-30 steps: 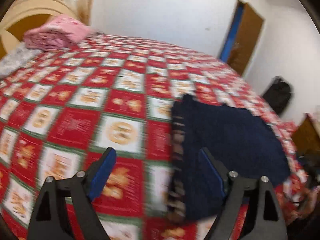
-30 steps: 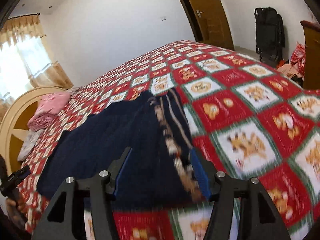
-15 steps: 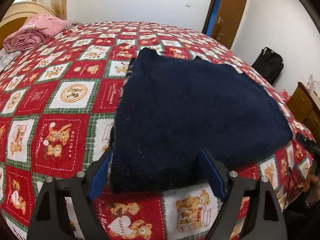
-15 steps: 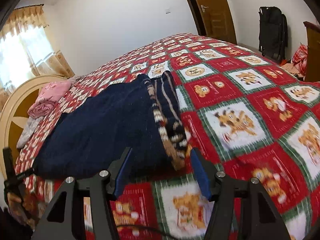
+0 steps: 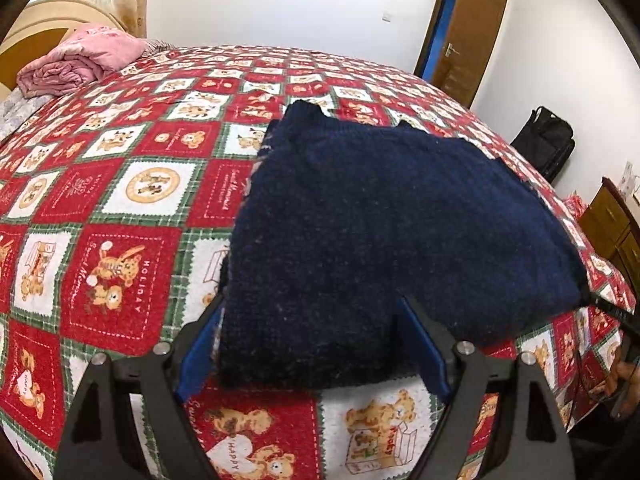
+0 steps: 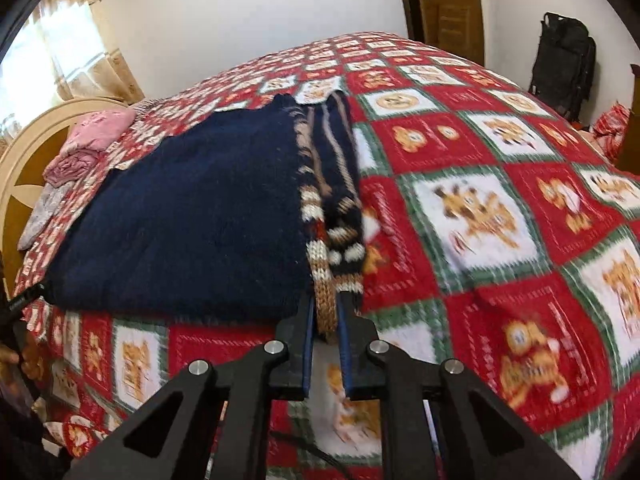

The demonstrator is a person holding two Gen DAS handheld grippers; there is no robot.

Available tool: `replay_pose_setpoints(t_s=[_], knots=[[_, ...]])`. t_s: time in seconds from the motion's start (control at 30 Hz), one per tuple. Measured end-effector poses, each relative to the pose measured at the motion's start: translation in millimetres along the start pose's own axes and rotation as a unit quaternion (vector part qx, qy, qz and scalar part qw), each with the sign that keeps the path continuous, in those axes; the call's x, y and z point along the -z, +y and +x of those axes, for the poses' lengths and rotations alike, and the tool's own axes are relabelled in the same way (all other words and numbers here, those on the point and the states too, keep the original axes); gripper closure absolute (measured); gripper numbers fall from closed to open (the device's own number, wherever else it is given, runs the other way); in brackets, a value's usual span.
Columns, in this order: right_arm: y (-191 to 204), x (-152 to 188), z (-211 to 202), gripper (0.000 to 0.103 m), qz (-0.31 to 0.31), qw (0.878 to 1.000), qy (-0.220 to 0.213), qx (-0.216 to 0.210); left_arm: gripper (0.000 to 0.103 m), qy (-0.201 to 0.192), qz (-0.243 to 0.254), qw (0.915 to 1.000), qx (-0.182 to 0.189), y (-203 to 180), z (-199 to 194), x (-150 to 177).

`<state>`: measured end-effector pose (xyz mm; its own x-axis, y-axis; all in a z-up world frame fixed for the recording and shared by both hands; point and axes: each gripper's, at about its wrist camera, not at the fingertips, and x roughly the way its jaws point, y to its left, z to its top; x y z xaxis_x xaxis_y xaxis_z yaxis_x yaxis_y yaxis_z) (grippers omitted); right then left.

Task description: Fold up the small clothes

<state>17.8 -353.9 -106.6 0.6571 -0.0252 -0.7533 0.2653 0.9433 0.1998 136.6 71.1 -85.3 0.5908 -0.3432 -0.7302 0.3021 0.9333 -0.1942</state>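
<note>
Here, on the teddy-bear bedspread [image 5: 120, 280] near the bed's foot edge, the right gripper [image 6: 326, 322] clenches the navy sweater's [image 5: 380, 220] patterned edge while the left gripper [image 5: 308, 344] straddles its near corner unclenched, likely needing to pinch before the next fold.

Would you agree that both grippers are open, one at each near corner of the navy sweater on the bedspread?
Not quite: only the left gripper is open, straddling the navy sweater. The right wrist view shows the right gripper shut on the sweater's patterned edge, on the bedspread.
</note>
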Motion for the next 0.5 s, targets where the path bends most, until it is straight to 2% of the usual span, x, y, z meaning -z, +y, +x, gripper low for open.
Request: replay_pose_setpoints(t_s=[0.1,0.17,0.2,0.27,0.33,0.37,0.43,0.5], knots=[[-8,4,1,0.092,0.018,1.000,0.001,-0.008,0.023,-0.003,0.003,1.0000,-0.005,4,-1,0],[-6,3,2,0.092,0.015,1.000,0.006,-0.001,0.025,0.004,0.004,0.9995,-0.030,9,1,0],[-6,2,2,0.092,0.015,1.000,0.009,0.001,0.025,0.008,0.003,0.9992,-0.039,13,2,1],[-5,1,-1,0.092,0.015,1.000,0.011,0.003,0.025,0.004,-0.008,0.9994,-0.035,21,-2,2],[-3,-2,-9,0.091,0.020,1.000,0.000,0.006,0.025,-0.011,-0.015,0.9989,-0.043,25,-12,0],[-2,-4,-17,0.091,0.023,1.000,-0.015,0.012,0.025,-0.017,-0.013,0.9983,-0.053,25,-14,-1],[7,-13,-39,0.090,0.020,0.996,-0.070,0.048,0.024,-0.027,-0.009,0.9947,-0.099,24,-19,-7],[21,-24,-57,0.090,0.005,0.990,-0.128,0.053,0.024,-0.031,-0.004,0.9910,-0.130,21,-21,-13]])
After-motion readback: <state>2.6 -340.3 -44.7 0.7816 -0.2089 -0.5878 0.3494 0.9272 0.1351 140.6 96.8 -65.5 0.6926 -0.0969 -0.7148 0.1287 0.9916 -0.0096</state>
